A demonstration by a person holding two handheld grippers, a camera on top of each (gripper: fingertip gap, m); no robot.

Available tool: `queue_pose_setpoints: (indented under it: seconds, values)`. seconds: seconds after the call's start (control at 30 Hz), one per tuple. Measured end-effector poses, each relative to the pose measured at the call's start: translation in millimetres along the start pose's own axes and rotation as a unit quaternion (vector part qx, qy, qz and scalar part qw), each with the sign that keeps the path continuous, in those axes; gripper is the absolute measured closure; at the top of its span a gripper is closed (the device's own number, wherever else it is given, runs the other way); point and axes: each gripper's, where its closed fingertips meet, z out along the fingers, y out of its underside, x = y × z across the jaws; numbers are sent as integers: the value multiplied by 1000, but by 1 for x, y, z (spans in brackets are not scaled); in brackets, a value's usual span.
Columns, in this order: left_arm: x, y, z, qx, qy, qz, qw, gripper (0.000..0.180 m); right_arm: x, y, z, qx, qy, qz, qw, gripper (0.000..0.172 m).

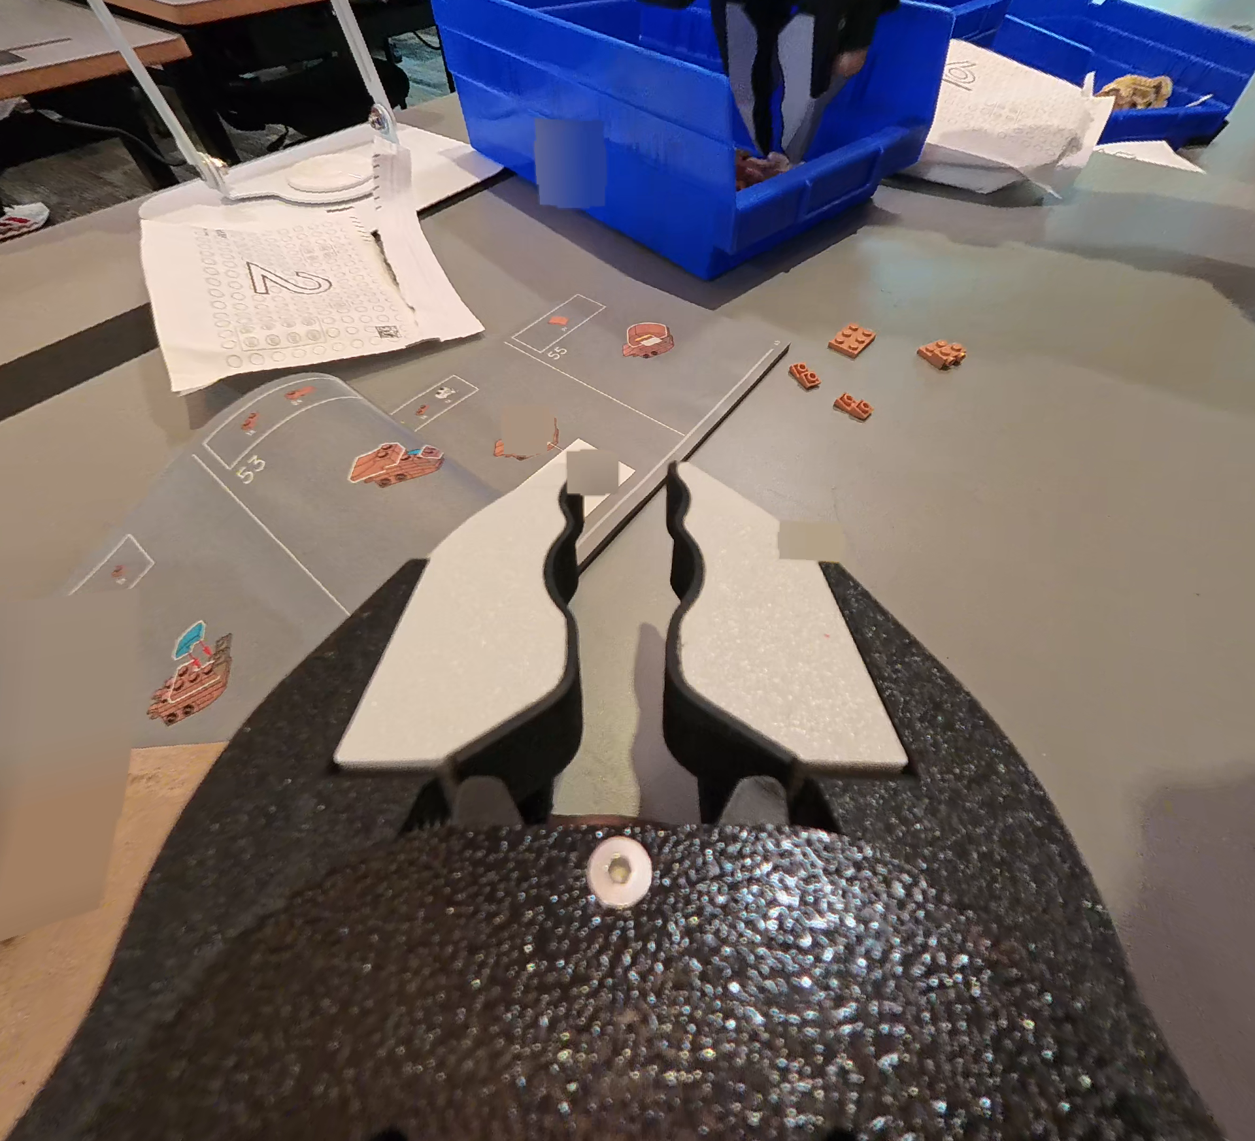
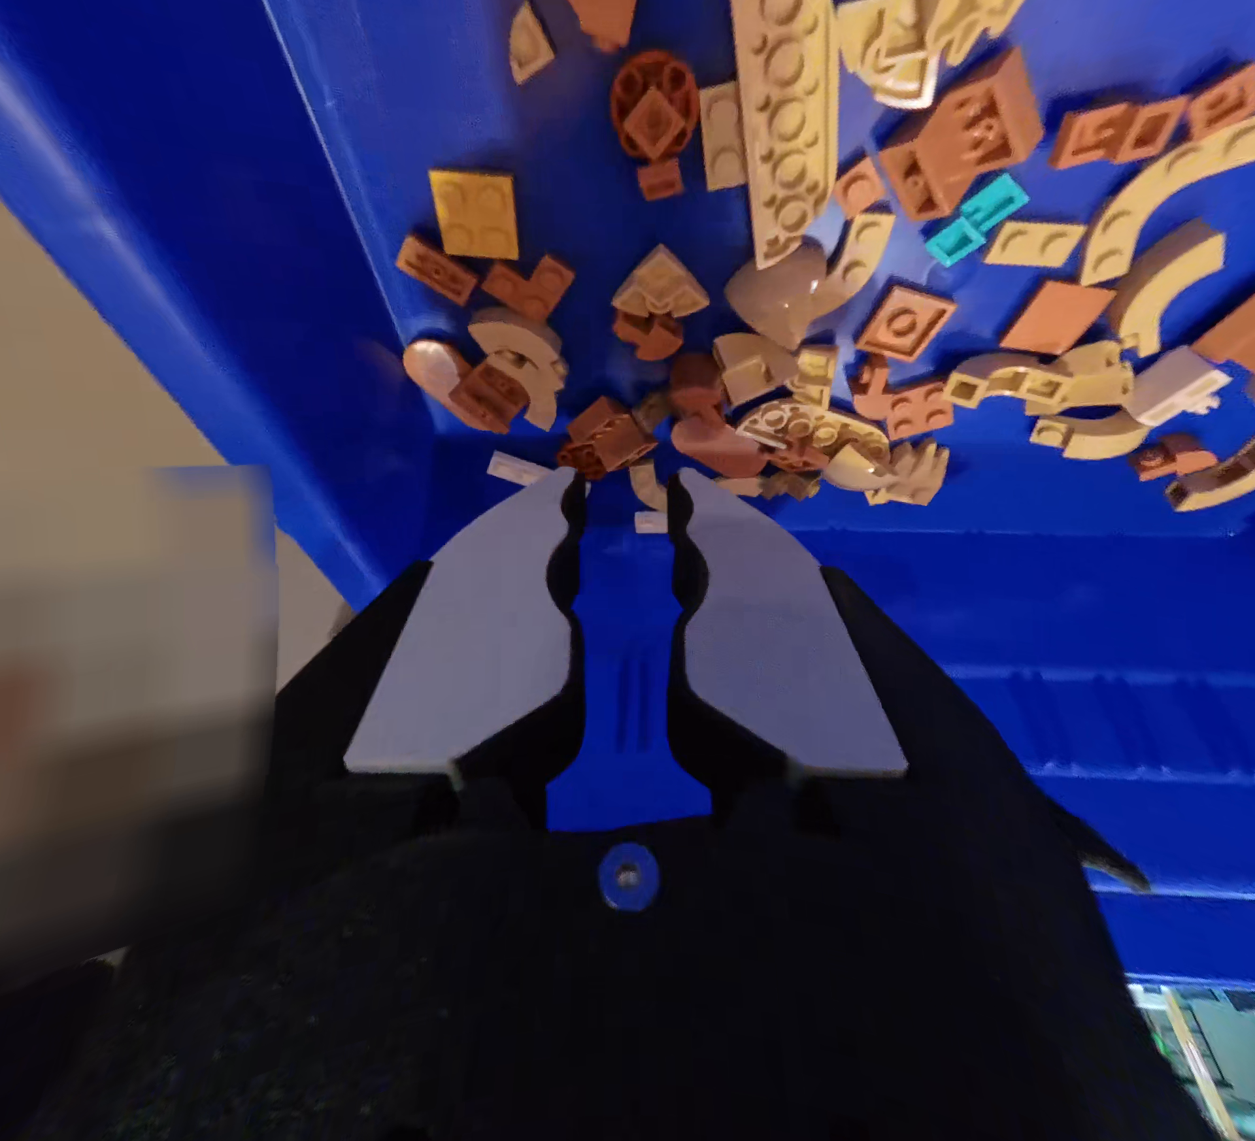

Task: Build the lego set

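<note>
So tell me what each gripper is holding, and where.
Nothing: left gripper open above the booklet; right gripper open over bricks in the bin.

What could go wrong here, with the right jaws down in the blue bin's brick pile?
1. The right gripper is open at a tight heap; the brown brick touches its neighbours, so closing may catch two pieces or push it away.
2. The bin wall is close, so the jaws may scrape it.
3. The left gripper hangs open over the booklet's edge and could snag it.
</note>
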Motion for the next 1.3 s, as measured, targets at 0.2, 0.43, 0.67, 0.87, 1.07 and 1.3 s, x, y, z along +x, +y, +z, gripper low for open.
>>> queue_pose_setpoints:
  seconds: [0.2,0.43,0.67,0.87,1.07,1.3]
  values:
    - [3,1,1,-5,1,15,1000,158,1,-6,11,-4,-11,12,1000,142]
    - [3,1,1,-5,-1,17,1000,158,-2,-5,12,-6,-11,19,1000,153]
    - [5,2,1,-8,-1,22,1000,158,-2,-2,-18,75,5,38,996,171]
    - [9,3,2,-12,3,28,1000,158,-7,3,-23,102,23,37,994,169]
    - [10,4,3,-16,2,33,999,158,-10,15,-4,11,20,-4,1000,147]
    - [10,4,3,-16,4,31,999,158,-8,21,10,-57,0,-3,998,145]
